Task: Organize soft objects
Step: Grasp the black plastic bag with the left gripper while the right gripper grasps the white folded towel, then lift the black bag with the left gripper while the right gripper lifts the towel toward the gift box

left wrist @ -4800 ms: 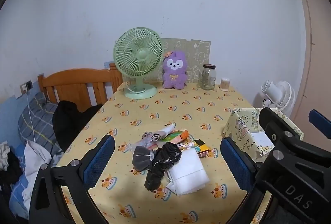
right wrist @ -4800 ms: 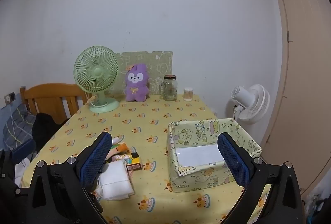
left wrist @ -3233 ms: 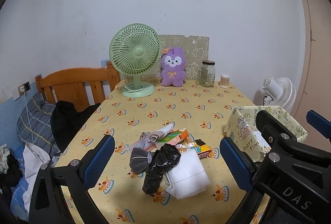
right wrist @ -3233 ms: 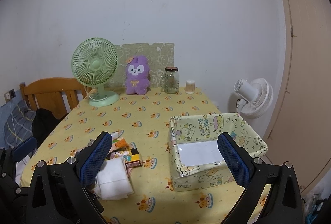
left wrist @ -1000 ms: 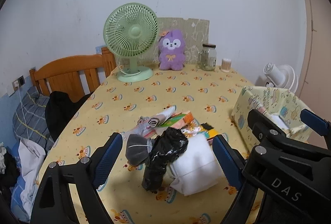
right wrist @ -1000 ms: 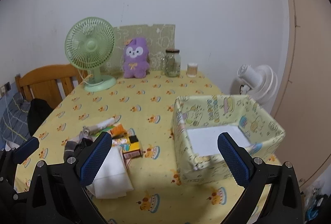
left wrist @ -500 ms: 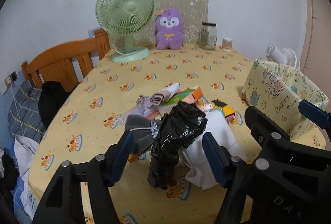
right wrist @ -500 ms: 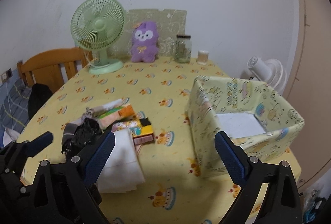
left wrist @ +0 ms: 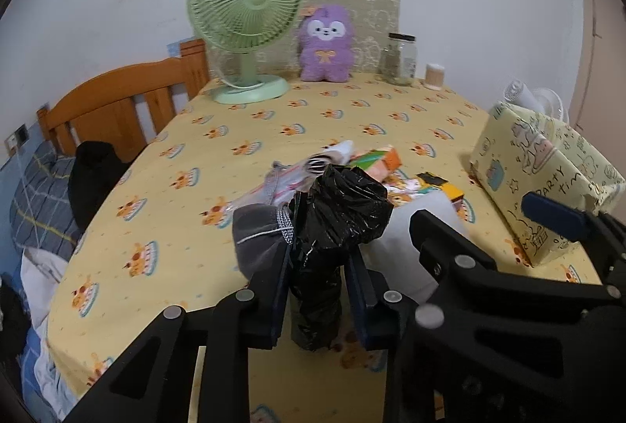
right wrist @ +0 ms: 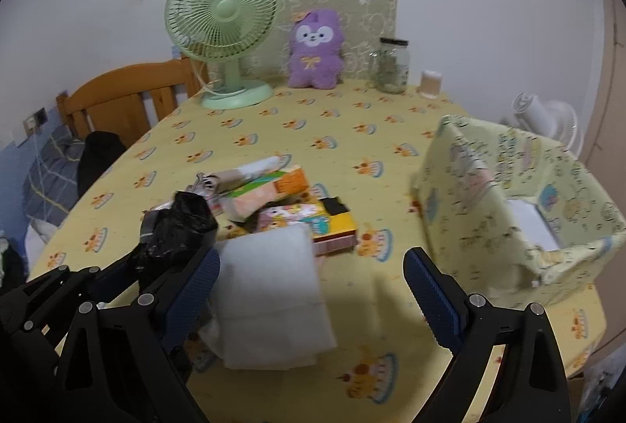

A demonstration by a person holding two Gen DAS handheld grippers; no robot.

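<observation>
A crumpled black plastic bag (left wrist: 340,212) stands in a pile at the near side of the yellow table (left wrist: 274,118), and my left gripper (left wrist: 319,266) is shut on its lower part. A grey drawstring pouch (left wrist: 258,231) leans against the bag's left side. To the right lies a folded white cloth (right wrist: 270,290). My right gripper (right wrist: 311,262) hovers over that cloth with its jaws wide and closing; the pads do not touch it. The cartoon-printed fabric box (right wrist: 508,188) stands open at the right with a white sheet inside.
Behind the bag lie an orange-green packet (right wrist: 274,188), a yellow box (right wrist: 332,223) and a rolled item. A green fan (left wrist: 246,4), a purple plush (left wrist: 326,47), a glass jar (left wrist: 401,59) and a small cup line the far edge. A wooden headboard (left wrist: 117,102) is at left.
Both grippers have come down and closer to the pile. The left jaws have shut on the black bag, which has tipped upright. The right jaws have narrowed slightly.
</observation>
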